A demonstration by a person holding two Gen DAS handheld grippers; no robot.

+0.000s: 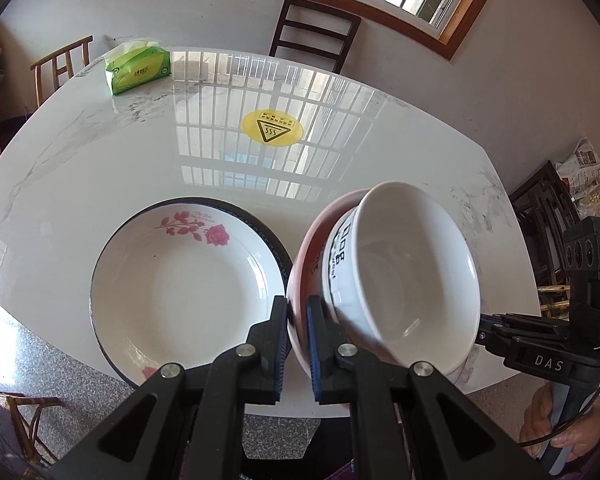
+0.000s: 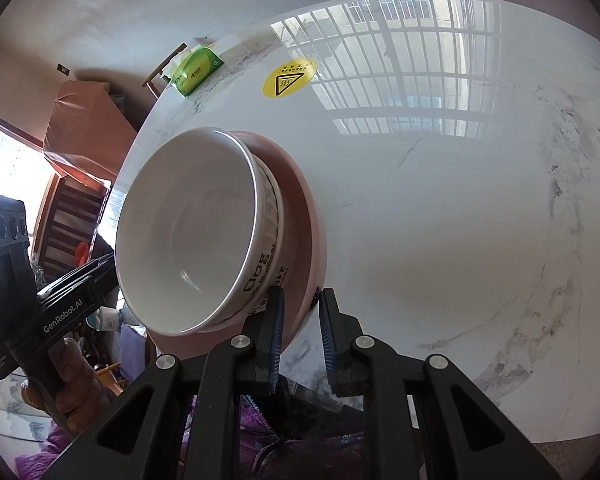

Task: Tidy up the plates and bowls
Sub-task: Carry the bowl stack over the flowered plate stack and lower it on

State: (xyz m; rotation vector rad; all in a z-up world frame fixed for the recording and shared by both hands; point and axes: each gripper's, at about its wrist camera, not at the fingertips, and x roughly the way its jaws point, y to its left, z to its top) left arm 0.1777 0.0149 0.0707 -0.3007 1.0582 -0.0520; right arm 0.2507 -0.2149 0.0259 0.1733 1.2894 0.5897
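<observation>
Both my grippers, left and right, pinch the pink bowl rim, white bowl nested inside; glazed, slippery, heavy, breakable.

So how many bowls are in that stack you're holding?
2 visible: a white bowl with black lettering, nested in a pink bowl, both tilted between the left gripper and right gripper. Another could hide between them.
</observation>
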